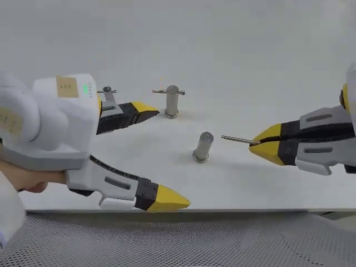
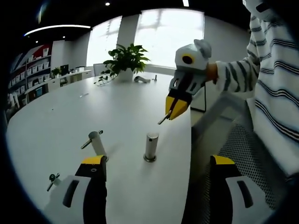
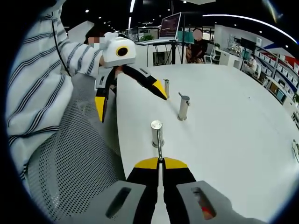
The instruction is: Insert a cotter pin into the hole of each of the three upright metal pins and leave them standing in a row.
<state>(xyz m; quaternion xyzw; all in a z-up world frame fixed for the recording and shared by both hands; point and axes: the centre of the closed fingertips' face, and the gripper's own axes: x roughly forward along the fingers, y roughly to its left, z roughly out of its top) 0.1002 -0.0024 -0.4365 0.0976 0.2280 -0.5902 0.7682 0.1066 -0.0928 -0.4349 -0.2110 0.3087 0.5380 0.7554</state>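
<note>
My right fingers (image 1: 271, 151) are pinched shut on a cotter pin (image 1: 236, 139). I hold it by one end, so its thin shaft sticks straight out past the yellow tips, roughly level with the tabletop (image 1: 250, 67). The free end points at the bare metal pin (image 1: 203, 147), which stands upright just ahead of those tips. A small gap separates the shaft's end from the top of that pin. In the right gripper view the shaft runs from between my tips straight toward the pin's cap.

My left fingers (image 1: 143, 109) are spread wide and hold nothing. One reaches out over the tabletop, and the other hangs near the tabletop's front edge. In the left gripper view the bare metal pin stands ahead of the gap between them, apart from both.

The second metal pin (image 1: 172, 102) stands upright just beyond the tip of my farther left finger. An inserted cotter pin (image 1: 167, 92) passes crosswise through its top. The third metal pin (image 1: 107, 95) stands beside that same finger, on its far side, partly hidden behind it in the head view. Something thin crosses its top too, but it is too small for me to be sure what it is. The bare metal pin stands nearer to me than the other two.
</note>
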